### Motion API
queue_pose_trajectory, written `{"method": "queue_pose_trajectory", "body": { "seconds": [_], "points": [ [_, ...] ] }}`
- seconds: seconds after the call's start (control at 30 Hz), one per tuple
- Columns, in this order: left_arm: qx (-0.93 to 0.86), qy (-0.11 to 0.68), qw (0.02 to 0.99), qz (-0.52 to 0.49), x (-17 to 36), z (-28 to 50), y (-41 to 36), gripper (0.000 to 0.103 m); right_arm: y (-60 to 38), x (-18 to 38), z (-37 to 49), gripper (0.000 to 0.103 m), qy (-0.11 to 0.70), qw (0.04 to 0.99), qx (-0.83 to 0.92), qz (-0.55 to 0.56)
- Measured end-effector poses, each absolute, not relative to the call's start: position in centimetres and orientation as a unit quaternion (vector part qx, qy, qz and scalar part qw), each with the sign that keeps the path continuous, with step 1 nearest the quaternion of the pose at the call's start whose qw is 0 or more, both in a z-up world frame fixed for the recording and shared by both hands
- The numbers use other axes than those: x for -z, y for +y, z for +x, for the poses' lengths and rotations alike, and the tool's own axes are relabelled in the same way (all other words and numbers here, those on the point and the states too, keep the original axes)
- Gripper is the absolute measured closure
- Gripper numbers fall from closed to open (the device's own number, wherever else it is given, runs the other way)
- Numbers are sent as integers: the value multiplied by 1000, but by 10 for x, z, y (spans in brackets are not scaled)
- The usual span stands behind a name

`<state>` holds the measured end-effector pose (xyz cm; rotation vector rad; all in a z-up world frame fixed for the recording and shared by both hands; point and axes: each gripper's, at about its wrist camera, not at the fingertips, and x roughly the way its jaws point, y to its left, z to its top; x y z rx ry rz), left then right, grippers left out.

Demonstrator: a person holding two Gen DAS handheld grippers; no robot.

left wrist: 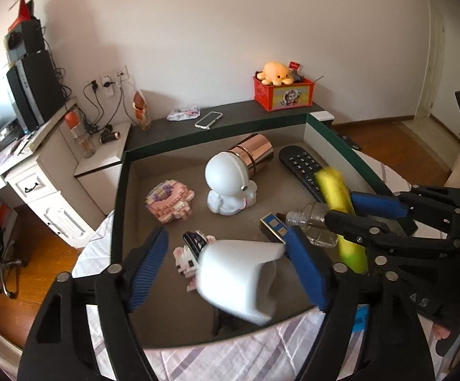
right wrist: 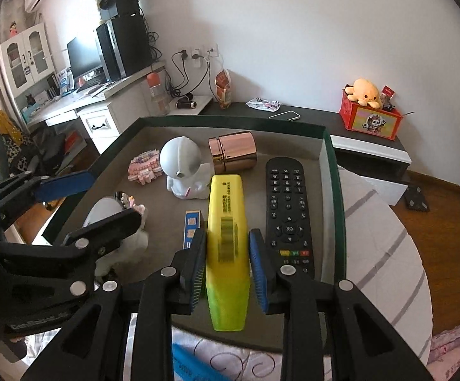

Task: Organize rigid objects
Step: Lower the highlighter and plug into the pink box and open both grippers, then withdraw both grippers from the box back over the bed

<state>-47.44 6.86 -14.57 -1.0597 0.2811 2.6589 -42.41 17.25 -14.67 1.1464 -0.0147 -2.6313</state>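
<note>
A green-rimmed box (left wrist: 217, 133) (right wrist: 331, 165) holds the objects. My right gripper (right wrist: 226, 263) (left wrist: 344, 209) is shut on a yellow highlighter-shaped case (right wrist: 226, 231) (left wrist: 338, 193), held over the box floor beside a black remote (right wrist: 288, 206) (left wrist: 303, 165). My left gripper (left wrist: 226, 266) (right wrist: 87, 197) is open, its fingers either side of a white curved object (left wrist: 239, 276) (right wrist: 103, 212) that looks blurred; only the right pad seems to touch it. A white astronaut figure (left wrist: 230, 184) (right wrist: 182, 168), rose-gold cylinder (left wrist: 257, 150) (right wrist: 234, 154) and pink block toy (left wrist: 169, 200) (right wrist: 142, 168) lie further in.
A clear bottle (left wrist: 312, 222), a small blue box (left wrist: 274, 225) (right wrist: 193, 225) and a small pink figure (left wrist: 184, 260) lie in the box. Behind it a dark shelf (left wrist: 239, 111) carries a phone (left wrist: 208, 119) and a red box with an orange plush (left wrist: 282, 90). A desk stands left.
</note>
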Motion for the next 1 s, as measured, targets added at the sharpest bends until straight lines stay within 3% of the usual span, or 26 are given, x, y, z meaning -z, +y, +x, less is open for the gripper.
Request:
{"method": "queue_pose_trajectory", "body": {
  "seconds": [0.13, 0.3, 0.4, 0.73, 0.87, 0.93, 1.0],
  "points": [
    [-920, 93, 123, -359, 138, -460, 60, 9, 175, 138, -411, 45, -4, 128, 917, 377],
    [-934, 97, 101, -330, 120, -425, 45, 5, 176, 120, -384, 25, -4, 124, 929, 349],
    [-947, 93, 79, -298, 106, -394, 32, 0, 177, 106, -361, 25, -2, 125, 937, 326],
    [-974, 22, 47, -220, 77, -286, -6, 0, 176, 67, -257, 18, -13, 116, 966, 229],
    [-976, 8, 58, -210, 80, -249, -6, 0, 177, 65, -221, 13, -15, 101, 973, 209],
    [-977, 19, 56, -204, 81, -233, -4, 0, 180, 68, -207, 2, -24, 88, 975, 202],
    [-978, 27, 52, -198, 82, -222, -3, 0, 182, 70, -192, 0, -31, 78, 978, 190]
  ]
}}
